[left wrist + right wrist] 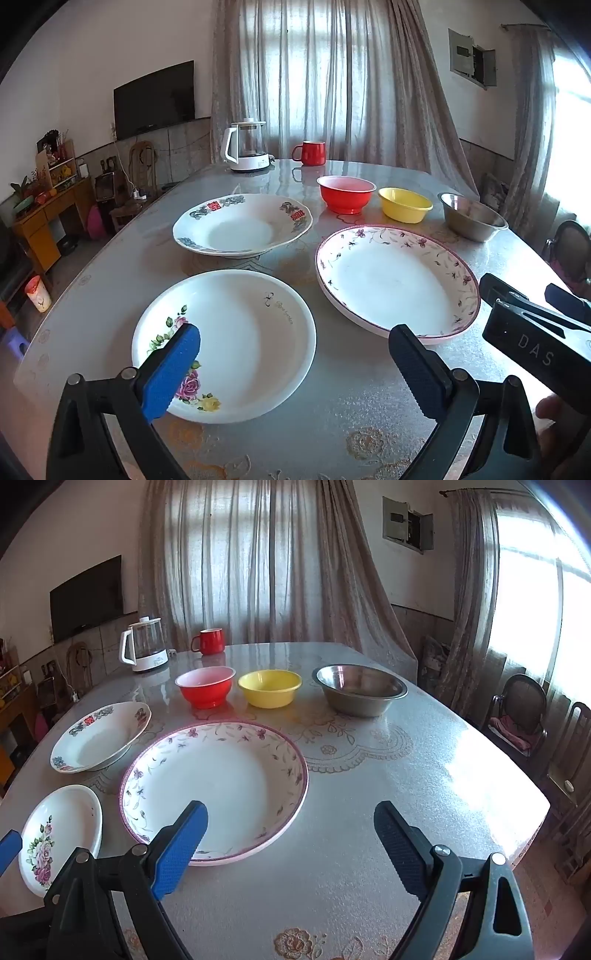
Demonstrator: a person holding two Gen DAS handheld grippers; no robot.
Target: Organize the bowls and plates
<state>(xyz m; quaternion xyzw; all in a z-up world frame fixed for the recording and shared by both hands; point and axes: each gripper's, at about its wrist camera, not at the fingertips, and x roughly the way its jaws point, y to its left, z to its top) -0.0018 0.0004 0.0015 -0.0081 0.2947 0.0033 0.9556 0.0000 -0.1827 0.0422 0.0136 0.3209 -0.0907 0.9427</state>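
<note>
Grey glass-topped surface (369,812) with a lace floral pattern carries everything, set before long grey curtains (258,554) and a bright window to the right.

Three plates sit toward the near left. A rose-print plate (236,343) lies nearest, empty, under the left claw's (295,365) blue fingers (170,373). Just beside it to the right is the largest, a plate with a purple floral rim (221,786), also empty, partly behind the left finger of the right claw (291,849). Behind these two rests a scalloped plate with red and blue motifs (242,225), empty, its rim lifted on a foot.

Beyond the plates three bowls stand in a row, near one another but apart: a red bowl (205,690), a yellow bowl (269,687) and a steel bowl (360,694). Nothing can be seen inside any of them.

Further back, near the far edge, are a white electric kettle (247,147) and a red mug (310,152).

Both claws hover above the near edge, angled downward, jaws spread wide with nothing between them. In the left wrist view the right claw's black body comes in from the right, close to the purple-rimmed plate's edge.

Bare surface stretches to the right of the purple-rimmed plate and in front of the steel bowl, out to the rounded right edge, where dark chairs (524,716) stand.
</note>
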